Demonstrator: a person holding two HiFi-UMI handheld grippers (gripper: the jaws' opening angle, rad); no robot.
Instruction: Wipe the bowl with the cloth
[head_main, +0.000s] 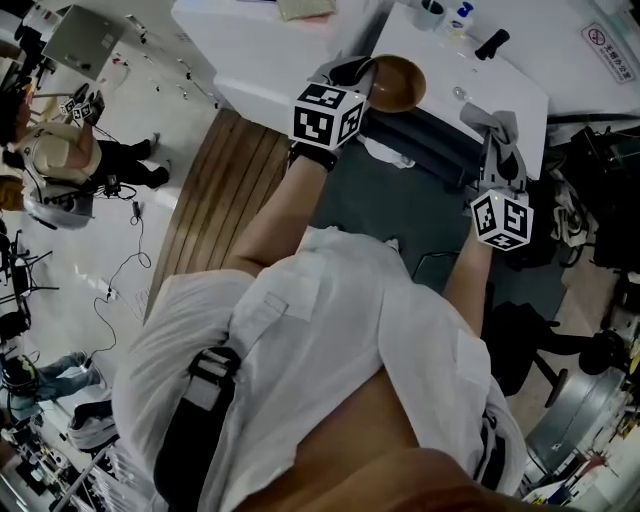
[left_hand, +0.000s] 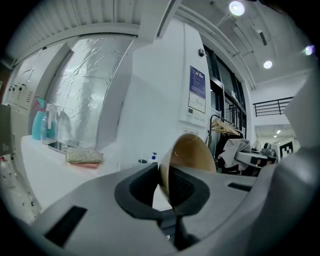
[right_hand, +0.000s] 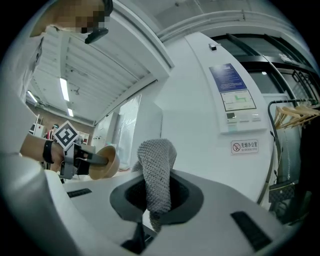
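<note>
Far-left corner of the tabletop (head_main: 250, 40): a flat sponge pad (left_hand: 84, 156) and spray bottles (left_hand: 39, 117), well away from the work.

Left gripper (head_main: 358, 78): raised in front of the person, just past the tabletop's near edge. Jaws pinch the rim of the bowl (head_main: 398, 82), one jaw inside the wall and one outside. The bowl is brown, looks wooden, and is held in the air, touching nothing else. Its hollow shows in the head view. In the left gripper view it stands tilted, nearly edge-on.

Gap: bowl and cloth are apart, with open air between them. The right gripper view shows the bowl off to its left, held out by the other arm.

Right gripper (head_main: 497, 135): also raised, near the tabletop's near-right corner. Jaws are pressed on a grey knitted cloth (right_hand: 157, 170). A folded hump of it stands up above the jaws and a short tail hangs below.

Progress, as I judge it: both pick-ups are done, with the bowl secured in one gripper and the cloth in the other. Wiping itself is not under way, since the cloth does not touch the bowl. What is left is to bring the two together, rub the cloth round the hollow and perhaps the outer wall, then set things down. No dirt or wetness can be made out on the bowl.
</note>
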